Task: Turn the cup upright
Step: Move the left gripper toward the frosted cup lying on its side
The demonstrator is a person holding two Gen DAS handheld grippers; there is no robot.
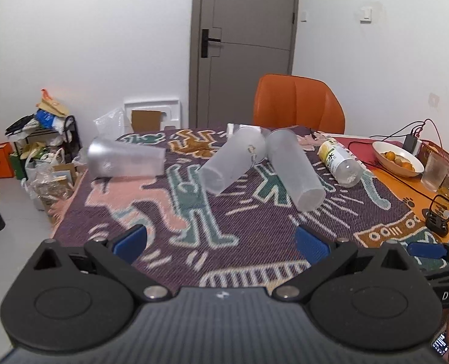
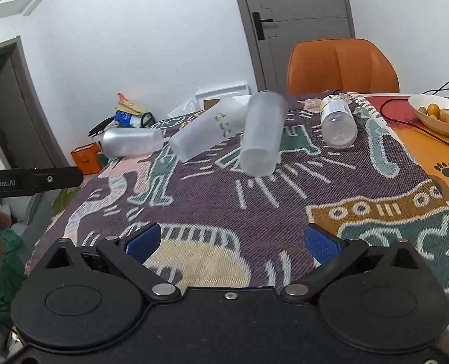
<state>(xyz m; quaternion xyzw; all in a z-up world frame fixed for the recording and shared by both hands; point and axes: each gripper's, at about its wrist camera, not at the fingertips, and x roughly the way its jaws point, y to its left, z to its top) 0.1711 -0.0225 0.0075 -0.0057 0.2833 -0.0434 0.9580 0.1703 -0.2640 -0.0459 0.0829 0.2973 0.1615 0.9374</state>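
Three frosted plastic cups lie on their sides on the patterned cloth. The left cup (image 1: 125,160) (image 2: 132,141) lies near the table's left edge. The middle cup (image 1: 232,159) (image 2: 207,132) and the right cup (image 1: 295,168) (image 2: 262,133) lie side by side near the centre, touching at their far ends. My left gripper (image 1: 221,242) is open and empty, well short of the cups. My right gripper (image 2: 232,241) is open and empty, also short of them.
A clear plastic bottle (image 1: 341,162) (image 2: 338,121) lies to the right of the cups. A bowl of oranges (image 1: 397,157) (image 2: 441,115), a glass (image 1: 433,170), cables and small devices sit at the right. An orange chair (image 1: 298,103) stands behind the table.
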